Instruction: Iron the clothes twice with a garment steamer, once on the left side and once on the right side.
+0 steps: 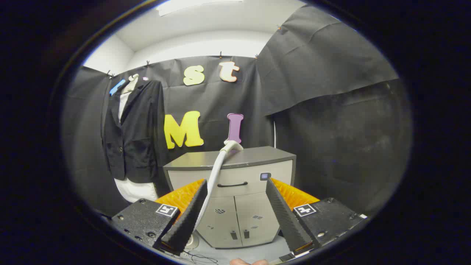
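A dark jacket (pixel 134 136) hangs over a white shirt (pixel 135 190) on the booth wall, well beyond my fingers and off to the left. The white steamer head (pixel 233 145) rests on the top of a grey cabinet (pixel 254 156) straight ahead, and its pale hose (pixel 215 173) runs down past my left finger toward the floor. My gripper (pixel 235 181) is open and holds nothing. It is still some way short of the cabinet, with the steamer head above and beyond the fingertips.
The cabinet has a drawer with a dark handle (pixel 232 184) and two lower doors (pixel 239 217). Black cloth walls close in on the left, back and right. A round base (pixel 191 241) and thin cables lie on the floor below the left finger.
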Action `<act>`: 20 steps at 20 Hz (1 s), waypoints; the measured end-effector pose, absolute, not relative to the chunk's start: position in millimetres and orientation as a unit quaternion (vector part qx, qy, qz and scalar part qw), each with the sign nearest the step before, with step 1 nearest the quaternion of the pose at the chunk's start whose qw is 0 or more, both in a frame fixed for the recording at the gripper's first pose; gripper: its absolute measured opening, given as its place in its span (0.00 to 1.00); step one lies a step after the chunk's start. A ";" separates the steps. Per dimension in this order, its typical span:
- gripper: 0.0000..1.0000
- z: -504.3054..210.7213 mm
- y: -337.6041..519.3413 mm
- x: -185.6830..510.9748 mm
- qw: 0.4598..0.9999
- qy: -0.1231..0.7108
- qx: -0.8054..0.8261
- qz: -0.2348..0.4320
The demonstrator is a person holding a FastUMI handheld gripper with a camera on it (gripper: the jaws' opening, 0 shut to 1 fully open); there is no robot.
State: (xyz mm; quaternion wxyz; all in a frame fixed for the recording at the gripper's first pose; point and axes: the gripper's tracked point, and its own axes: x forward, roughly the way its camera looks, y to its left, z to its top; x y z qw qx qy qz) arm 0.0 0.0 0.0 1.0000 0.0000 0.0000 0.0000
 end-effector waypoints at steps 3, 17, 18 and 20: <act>0.99 -2.9 -3.6 -2.7 1.000 0.004 0.003 -0.005; 0.99 -9.0 3.0 -22.8 0.999 0.005 0.003 -0.047; 0.99 -8.3 5.6 -23.3 0.999 0.005 0.003 -0.051; 0.99 -6.3 12.1 -22.1 0.998 0.009 0.006 -0.059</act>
